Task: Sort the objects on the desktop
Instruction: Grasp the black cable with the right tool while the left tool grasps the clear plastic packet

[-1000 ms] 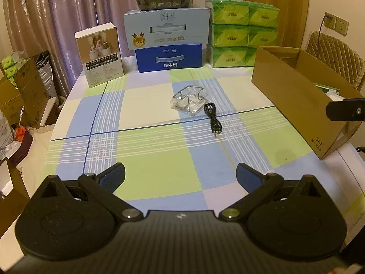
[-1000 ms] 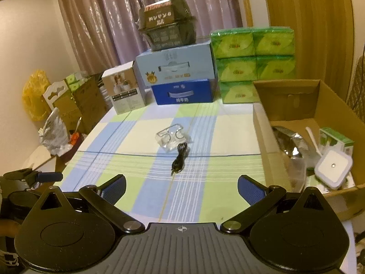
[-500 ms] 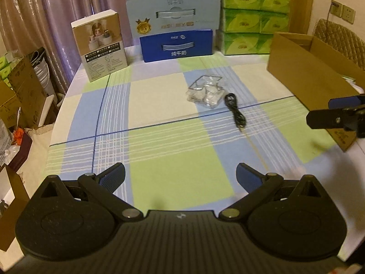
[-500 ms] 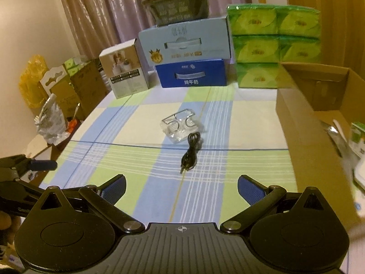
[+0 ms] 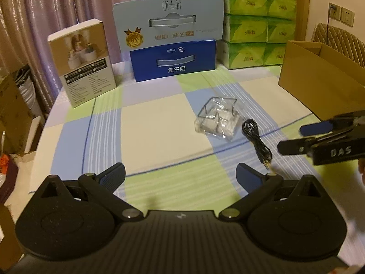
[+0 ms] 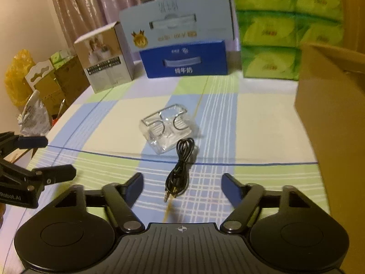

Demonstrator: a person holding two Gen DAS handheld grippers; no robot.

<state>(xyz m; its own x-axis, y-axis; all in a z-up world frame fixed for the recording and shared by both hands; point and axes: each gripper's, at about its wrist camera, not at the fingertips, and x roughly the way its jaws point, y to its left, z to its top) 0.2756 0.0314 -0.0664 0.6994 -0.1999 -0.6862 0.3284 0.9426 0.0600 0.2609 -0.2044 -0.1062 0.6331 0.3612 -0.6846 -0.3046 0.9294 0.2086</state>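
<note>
From left to right, the left tongs (image 5: pixel 180 173) hang apart and empty over the near worktop (image 5: pixel 159 123), then one clear plastic packet (image 6: pixel 167 134) lies mid-worktop with one black cable (image 6: pixel 180 166) touching its near edge. The right tongs (image 6: pixel 182 187) straddle the cable's plug end, apart. Closing there could pinch only a loop, so the coil unravels or drags the packet, short of the one cardboard box (image 6: pixel 330 105) at far right.
</note>
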